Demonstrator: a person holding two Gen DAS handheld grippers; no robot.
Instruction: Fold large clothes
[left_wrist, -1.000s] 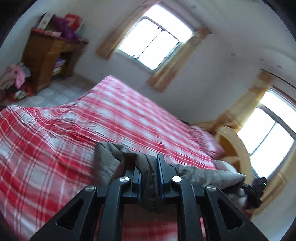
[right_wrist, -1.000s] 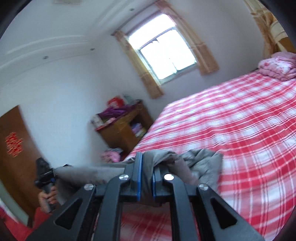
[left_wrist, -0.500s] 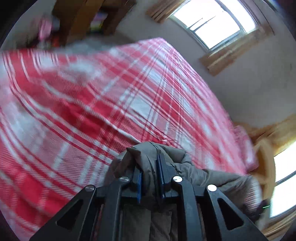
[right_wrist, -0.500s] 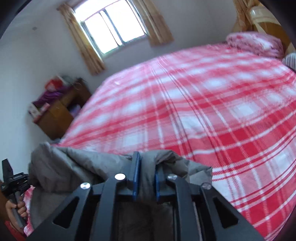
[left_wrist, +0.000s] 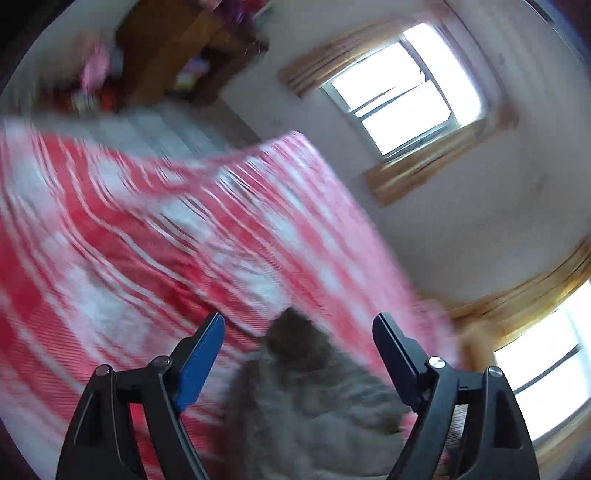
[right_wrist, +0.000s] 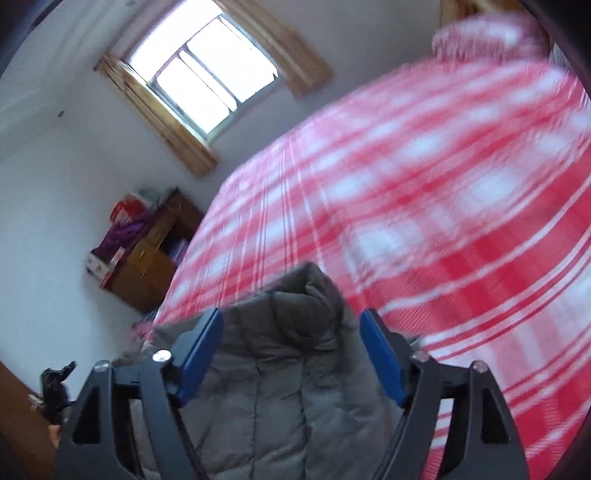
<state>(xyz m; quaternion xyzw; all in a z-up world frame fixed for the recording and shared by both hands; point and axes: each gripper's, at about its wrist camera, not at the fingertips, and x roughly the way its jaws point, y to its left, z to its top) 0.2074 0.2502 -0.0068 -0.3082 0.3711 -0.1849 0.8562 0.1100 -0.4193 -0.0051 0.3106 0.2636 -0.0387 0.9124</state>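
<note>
A: How many garments are on the bed (right_wrist: 424, 192)?
B: One, a grey padded jacket (right_wrist: 291, 373), lying at the near edge of the bed.
A: And grippers?
B: Two. The left gripper (left_wrist: 298, 332) and the right gripper (right_wrist: 291, 328), each with two blue-padded fingers, and the jacket shows between both pairs.
A: Windows?
B: Two. One window (left_wrist: 402, 88) is in the wall past the far side of the bed, a second window (left_wrist: 546, 365) is at the bed's head end.
A: Furniture besides the bed?
B: One wooden cabinet (right_wrist: 147, 258), off the bed's far corner, with a few boxes on top, too blurred to count.
</note>
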